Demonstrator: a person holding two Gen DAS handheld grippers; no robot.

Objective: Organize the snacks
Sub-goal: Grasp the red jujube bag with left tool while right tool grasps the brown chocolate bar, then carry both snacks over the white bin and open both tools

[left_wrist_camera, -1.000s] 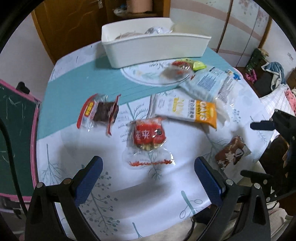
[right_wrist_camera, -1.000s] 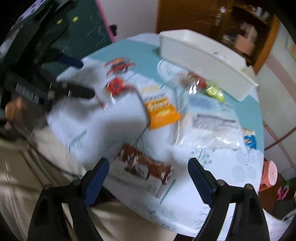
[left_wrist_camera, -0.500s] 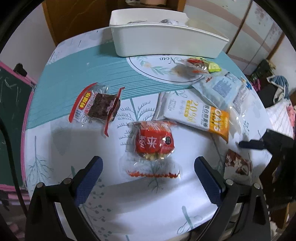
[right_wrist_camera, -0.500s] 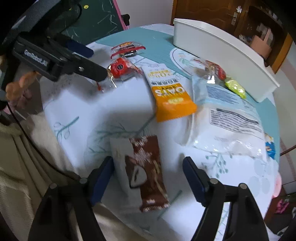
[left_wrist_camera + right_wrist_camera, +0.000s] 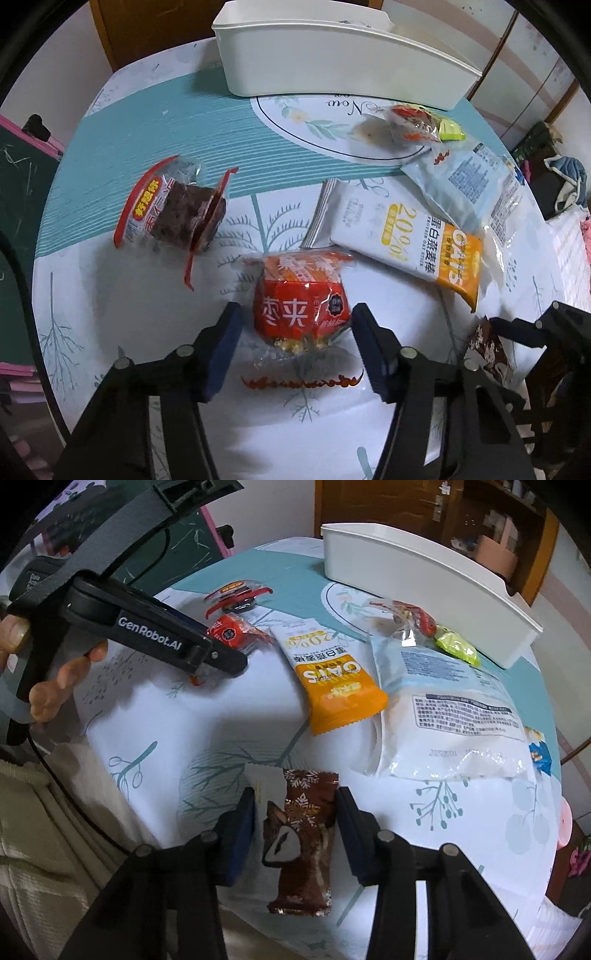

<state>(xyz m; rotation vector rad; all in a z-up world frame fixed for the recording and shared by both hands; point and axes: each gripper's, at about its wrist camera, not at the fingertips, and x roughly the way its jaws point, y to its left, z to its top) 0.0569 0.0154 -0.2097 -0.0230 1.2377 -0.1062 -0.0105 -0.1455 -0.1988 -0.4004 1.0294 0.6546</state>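
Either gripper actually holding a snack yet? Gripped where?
Not clearly. Left gripper is closing around the red packet, gaps at both sides. Right gripper is closing across the brown bar's upper middle; contact can't be told.

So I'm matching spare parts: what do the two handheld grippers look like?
Both the left gripper and right gripper have black angular frames with silver pivot rivets and dark blue finger pads. The left one's side reads "GenRobot.AI" in white, and a thin black cable trails from it.

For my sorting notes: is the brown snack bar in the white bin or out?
Out: the brown snack bar lies on the tablecloth, away from the white bin.
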